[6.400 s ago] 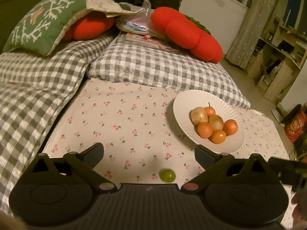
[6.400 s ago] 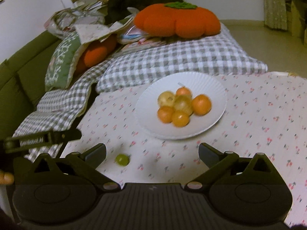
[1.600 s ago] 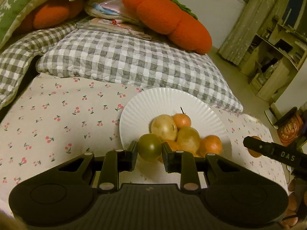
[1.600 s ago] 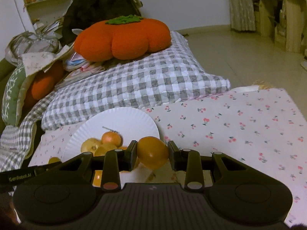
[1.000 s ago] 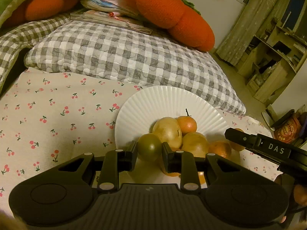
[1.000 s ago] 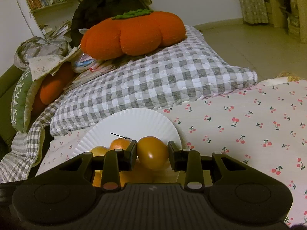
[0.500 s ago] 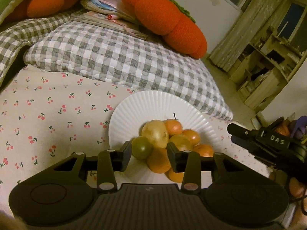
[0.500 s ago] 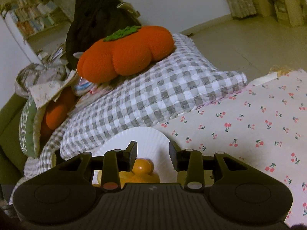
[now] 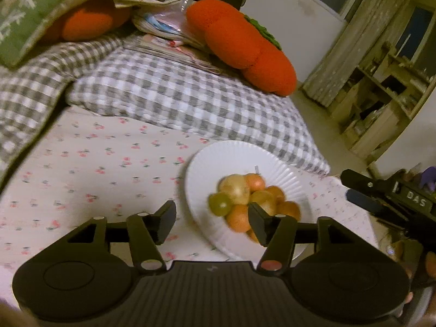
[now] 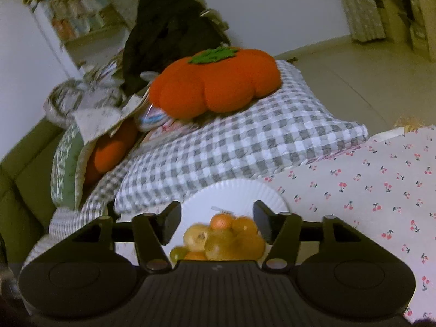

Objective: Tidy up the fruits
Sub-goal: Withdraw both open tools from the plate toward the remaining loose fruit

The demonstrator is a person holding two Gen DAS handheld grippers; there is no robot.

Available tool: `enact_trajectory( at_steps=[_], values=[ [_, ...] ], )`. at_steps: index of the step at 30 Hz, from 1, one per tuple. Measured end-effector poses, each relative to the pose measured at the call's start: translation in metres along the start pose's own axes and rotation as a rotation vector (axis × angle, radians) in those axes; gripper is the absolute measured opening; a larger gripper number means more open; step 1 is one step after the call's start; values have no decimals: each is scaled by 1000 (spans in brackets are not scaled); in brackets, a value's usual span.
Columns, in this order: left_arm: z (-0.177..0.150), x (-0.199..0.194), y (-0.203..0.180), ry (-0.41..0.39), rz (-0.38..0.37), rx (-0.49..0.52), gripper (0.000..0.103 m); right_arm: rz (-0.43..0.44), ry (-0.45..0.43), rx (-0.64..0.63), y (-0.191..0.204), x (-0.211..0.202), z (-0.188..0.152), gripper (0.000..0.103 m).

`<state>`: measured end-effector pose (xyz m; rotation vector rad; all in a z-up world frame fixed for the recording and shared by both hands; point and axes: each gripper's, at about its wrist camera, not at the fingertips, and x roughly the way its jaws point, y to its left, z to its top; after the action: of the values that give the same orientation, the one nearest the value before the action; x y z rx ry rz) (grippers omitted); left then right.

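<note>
A white ribbed plate [image 9: 234, 160] lies on the cherry-print cloth [image 9: 90, 163] and holds a pile of orange and yellow fruits [image 9: 256, 196]. A green fruit [image 9: 220, 203] rests at the pile's left side. My left gripper [image 9: 211, 222] is open and empty, pulled back near the plate's front edge. In the right wrist view the plate [image 10: 239, 193] and the fruit pile [image 10: 229, 238] sit just in front of my right gripper [image 10: 216, 224], which is open and empty. The green fruit [image 10: 178, 253] shows at the pile's lower left.
A grey checked pillow [image 9: 174, 100] lies behind the plate, with an orange pumpkin cushion [image 9: 239, 43] on it. A green cushion [image 9: 30, 19] and papers are at the back left. The right gripper's body [image 9: 389, 199] is at the right edge. Shelves stand far right.
Both grippers have opened wider and drawn back from the plate. The green fruit and the orange fruit they held earlier now lie on the plate with the pile.
</note>
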<state>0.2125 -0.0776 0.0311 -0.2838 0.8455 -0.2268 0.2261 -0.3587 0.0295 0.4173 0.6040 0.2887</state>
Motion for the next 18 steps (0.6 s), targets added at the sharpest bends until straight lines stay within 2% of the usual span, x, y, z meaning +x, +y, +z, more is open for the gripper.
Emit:
enact_trajectory(
  at_steps=[3,5,7,10,18],
  values=[
    [-2,-11,7,-4,34,10,57,7,29,-47,12,-4,-6,67],
    [-5,-18,13,-1,49,4,62,29,50,-63,20,-9,-12,77],
    [-8,-26,20,-1,64,-5,73,48,69,-85,30,-13,-19,81],
    [-12,-35,26,8,96,-1,80,64,92,-134,46,-18,-28,87],
    [-34,-48,37,58,204,72,89,43,151,-233,71,-15,-45,102]
  ],
)
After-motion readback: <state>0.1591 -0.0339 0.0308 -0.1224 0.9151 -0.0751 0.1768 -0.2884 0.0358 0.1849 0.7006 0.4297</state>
